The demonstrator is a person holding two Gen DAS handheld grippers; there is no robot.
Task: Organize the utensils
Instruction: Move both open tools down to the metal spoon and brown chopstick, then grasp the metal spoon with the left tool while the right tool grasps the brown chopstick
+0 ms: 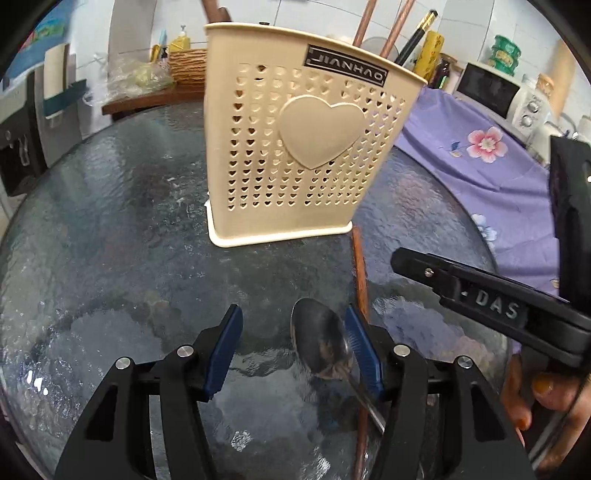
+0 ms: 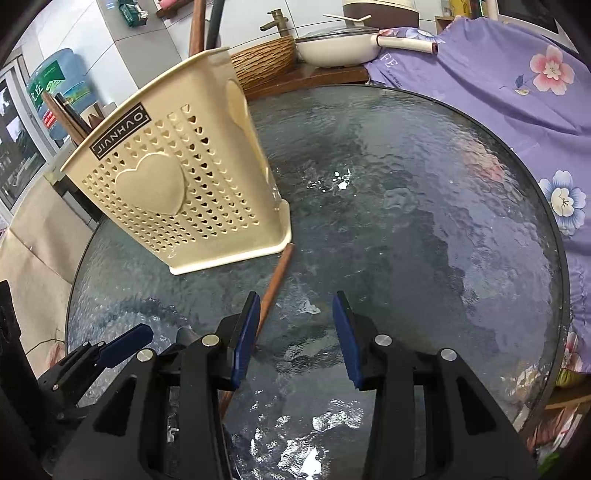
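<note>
A cream plastic utensil holder (image 1: 306,147) (image 2: 177,199) with heart-shaped holes stands upright on the round glass table (image 1: 110,229) (image 2: 424,206), and chopsticks (image 1: 399,29) stick out of its top. A metal spoon (image 1: 319,341) lies on the glass between the fingers of my left gripper (image 1: 291,343). Its bowl sits close to the right pad and well apart from the left pad, so the jaws are open. A brown chopstick (image 1: 360,280) (image 2: 277,277) lies flat from the holder's base toward me and passes under the left finger of my right gripper (image 2: 295,321), which is open and holds nothing.
A purple flowered cloth (image 1: 480,166) (image 2: 498,92) covers the surface right of the table. Behind stand a wicker basket (image 2: 266,62), a white pan (image 2: 340,48) and a microwave (image 1: 495,92). A person's hand (image 1: 535,398) holds the right gripper (image 1: 491,306).
</note>
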